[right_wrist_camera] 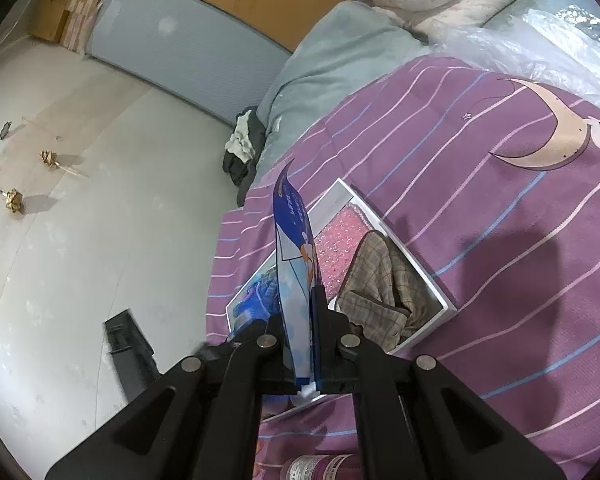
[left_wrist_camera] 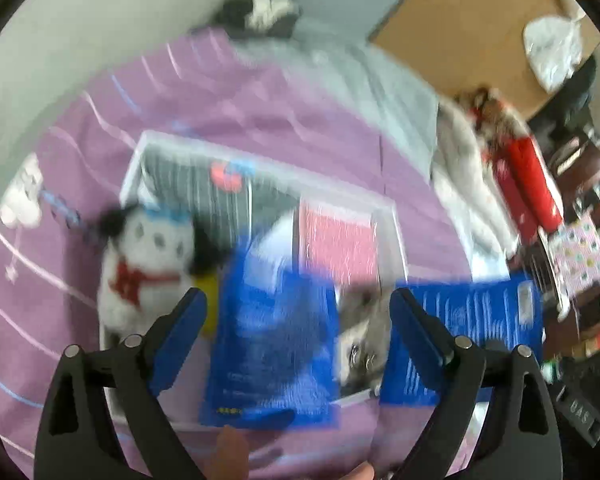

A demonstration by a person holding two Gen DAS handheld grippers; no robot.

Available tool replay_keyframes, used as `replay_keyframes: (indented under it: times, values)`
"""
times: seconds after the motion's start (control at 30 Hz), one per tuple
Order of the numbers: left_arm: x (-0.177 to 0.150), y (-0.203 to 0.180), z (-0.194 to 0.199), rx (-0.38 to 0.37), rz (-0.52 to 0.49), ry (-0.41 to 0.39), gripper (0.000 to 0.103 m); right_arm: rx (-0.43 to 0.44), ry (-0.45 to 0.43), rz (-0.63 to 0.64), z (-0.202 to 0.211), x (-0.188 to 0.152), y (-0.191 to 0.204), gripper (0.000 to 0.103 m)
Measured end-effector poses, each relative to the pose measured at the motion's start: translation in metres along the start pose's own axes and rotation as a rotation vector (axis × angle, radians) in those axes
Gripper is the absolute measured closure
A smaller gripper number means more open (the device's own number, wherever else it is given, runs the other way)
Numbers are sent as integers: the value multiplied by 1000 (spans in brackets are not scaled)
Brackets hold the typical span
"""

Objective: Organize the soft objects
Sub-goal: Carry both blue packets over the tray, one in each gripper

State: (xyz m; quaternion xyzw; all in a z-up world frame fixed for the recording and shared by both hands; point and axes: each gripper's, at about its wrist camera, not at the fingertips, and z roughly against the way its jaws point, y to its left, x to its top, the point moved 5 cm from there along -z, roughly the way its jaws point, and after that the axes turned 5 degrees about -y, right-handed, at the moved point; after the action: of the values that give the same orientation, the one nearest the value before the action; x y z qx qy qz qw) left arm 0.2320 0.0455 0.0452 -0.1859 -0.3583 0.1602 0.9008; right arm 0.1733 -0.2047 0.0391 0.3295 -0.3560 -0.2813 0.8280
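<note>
The right gripper [right_wrist_camera: 306, 344] is pinching a blue packet [right_wrist_camera: 294, 264] edge-on at the lower centre of its view, jaws closed hard on its lower end, while the left gripper [left_wrist_camera: 296, 320] is hanging wide open and holding nothing above the white box [left_wrist_camera: 140, 152]. The packet is standing up thin and slightly bowed — probably a light, slick, floppy pouch, so a grip low and near the middle should be keeping it from drooping or sliding. In the left view, which is blurred, the box on the purple bedspread [right_wrist_camera: 480, 200] is holding one white plush dog [left_wrist_camera: 148, 256] at centre left, one pink bubble-wrap sheet [right_wrist_camera: 340, 232], one plaid cloth [right_wrist_camera: 384, 280] and one striped grey item [left_wrist_camera: 204, 196]; two blue packets seem to be showing there.
</note>
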Motion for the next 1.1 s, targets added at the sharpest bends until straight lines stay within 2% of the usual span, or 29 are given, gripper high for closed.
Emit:
replay_keyframes:
  times: [0.03, 0.07, 0.1, 0.13, 0.2, 0.23, 0.3, 0.33, 0.37, 0.4, 0.47, 0.53, 0.63, 0.7, 0.77, 0.83, 1.1]
  values:
    - [-2, 3, -8, 50, -20, -5, 9, -1, -4, -1, 0, 0, 0, 101]
    - [-8, 7, -16, 76, -31, 54, 10, -4, -3, -2, -1, 0, -1, 101]
    - [-13, 8, -19, 45, -23, 85, 10, -6, 1, -2, -2, -1, -1, 101]
    - [-16, 8, -14, -25, 29, 90, 9, -5, 6, -2, -3, -2, -1, 101]
    - [-11, 7, -2, -16, 45, 39, 9, 4, 8, 1, -2, -2, 0, 101]
    - [-7, 2, 5, 13, -3, 3, 9, 6, 4, 2, -1, -1, 0, 101]
    - [-8, -2, 9, 63, -69, -3, 10, 5, -2, 3, 0, 0, -1, 101]
    - [-9, -1, 6, 74, -83, 9, 14, 4, 0, 2, 0, 0, -1, 101]
    - [-13, -2, 2, 85, -100, 44, 22, 3, 2, 0, 0, 0, -2, 101]
    - [-17, -3, -3, 90, -111, 87, 44, 0, 5, -1, -1, -1, -2, 101]
    - [-27, -7, -9, 105, -137, 166, 70, -9, 8, 5, -2, -2, -2, 101]
    - [-34, -7, -12, 120, -167, 201, 86, -7, 5, 2, -1, -1, -2, 101]
    - [-40, -15, -3, 107, -226, 226, 91, -4, 2, 2, 0, 0, -1, 101]
    - [-46, -19, 1, 90, -254, 289, 91, -5, -1, 1, 1, 0, -1, 101]
    - [-59, -19, -6, 48, -260, 408, 91, -4, -1, -2, 1, 0, -2, 101]
    - [-67, -18, -15, 32, -259, 454, 93, -4, 2, -5, 1, 0, -2, 101]
    - [-67, -5, -38, 75, -195, 457, 93, -7, 6, -7, 0, 0, -2, 101]
